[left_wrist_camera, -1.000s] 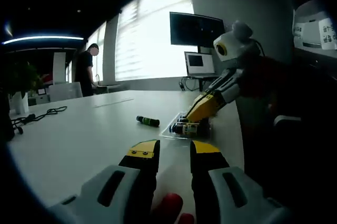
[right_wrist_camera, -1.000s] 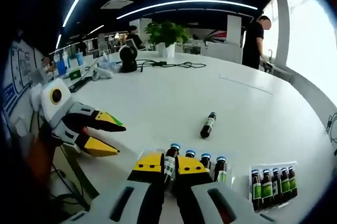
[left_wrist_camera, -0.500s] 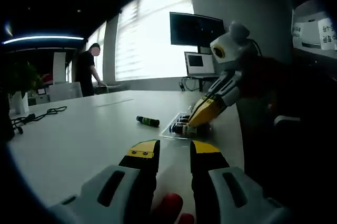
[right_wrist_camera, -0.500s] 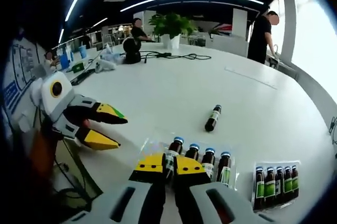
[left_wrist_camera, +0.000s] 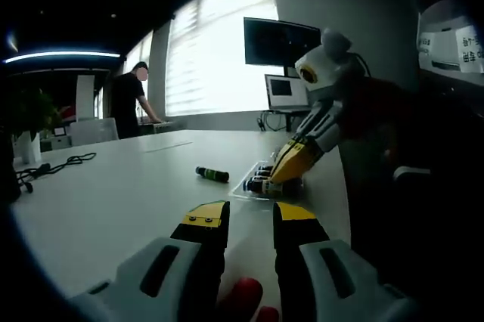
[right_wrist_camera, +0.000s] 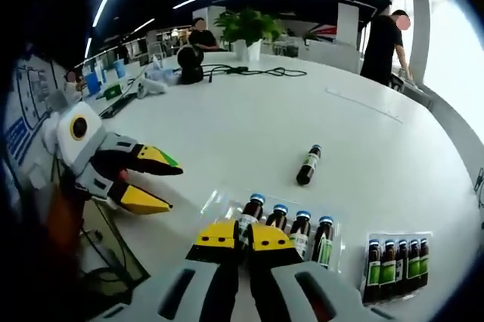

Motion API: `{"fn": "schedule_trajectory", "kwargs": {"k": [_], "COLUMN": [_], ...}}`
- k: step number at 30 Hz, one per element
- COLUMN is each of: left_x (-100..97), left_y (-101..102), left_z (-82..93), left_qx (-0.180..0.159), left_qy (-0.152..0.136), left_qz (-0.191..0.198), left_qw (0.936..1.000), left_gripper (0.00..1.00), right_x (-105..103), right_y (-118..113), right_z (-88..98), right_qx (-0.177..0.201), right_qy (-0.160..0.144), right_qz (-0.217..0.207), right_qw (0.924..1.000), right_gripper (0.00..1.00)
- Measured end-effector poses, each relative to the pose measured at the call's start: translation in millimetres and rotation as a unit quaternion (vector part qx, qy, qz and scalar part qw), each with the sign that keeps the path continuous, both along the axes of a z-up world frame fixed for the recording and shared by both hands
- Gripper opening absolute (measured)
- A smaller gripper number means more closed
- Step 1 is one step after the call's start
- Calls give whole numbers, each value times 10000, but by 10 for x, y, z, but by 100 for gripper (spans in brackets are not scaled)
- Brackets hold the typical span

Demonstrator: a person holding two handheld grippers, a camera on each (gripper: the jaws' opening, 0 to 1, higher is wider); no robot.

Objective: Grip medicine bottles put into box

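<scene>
Medicine bottles (right_wrist_camera: 287,225) stand in a clear tray (right_wrist_camera: 219,202) on the white counter (right_wrist_camera: 249,122); right gripper (right_wrist_camera: 242,236) jaws pinch the leftmost bottle. Beyond the tray lies a loose bottle (right_wrist_camera: 307,165); beside it a filled tray (right_wrist_camera: 395,261). Left gripper (right_wrist_camera: 155,181) jaws are spread.

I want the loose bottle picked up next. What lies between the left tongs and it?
Nothing visible: bare white table runs from the open left tongs to the loose bottle lying on its side.
</scene>
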State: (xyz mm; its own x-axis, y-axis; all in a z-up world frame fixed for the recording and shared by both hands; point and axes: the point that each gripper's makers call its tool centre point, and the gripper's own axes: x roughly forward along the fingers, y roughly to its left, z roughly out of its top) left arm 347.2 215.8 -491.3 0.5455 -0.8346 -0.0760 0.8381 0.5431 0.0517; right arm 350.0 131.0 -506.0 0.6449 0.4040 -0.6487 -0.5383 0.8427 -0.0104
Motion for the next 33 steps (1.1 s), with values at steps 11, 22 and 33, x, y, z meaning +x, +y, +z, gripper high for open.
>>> {"fn": "schedule_trajectory", "kwargs": {"k": [11,22,33], "left_x": [2,3,0], "left_y": [2,5,2], "left_z": [-2,-3,-3], "left_qx": [0,6,7], "left_qy": [5,0,1], "left_qz": [5,11,7], "left_qw": [10000,10000,10000], "left_gripper": [17,17,17], "right_x": [10,11,-1], "right_y": [7,10,28], "right_z": [-7,-68,-19], "right_qx": [-72,-85,-76], "right_qy": [-43,-61,-124], "right_qz": [175,162,217], "right_qw": [9998,9998,9997], "right_gripper": [1,0,0]}}
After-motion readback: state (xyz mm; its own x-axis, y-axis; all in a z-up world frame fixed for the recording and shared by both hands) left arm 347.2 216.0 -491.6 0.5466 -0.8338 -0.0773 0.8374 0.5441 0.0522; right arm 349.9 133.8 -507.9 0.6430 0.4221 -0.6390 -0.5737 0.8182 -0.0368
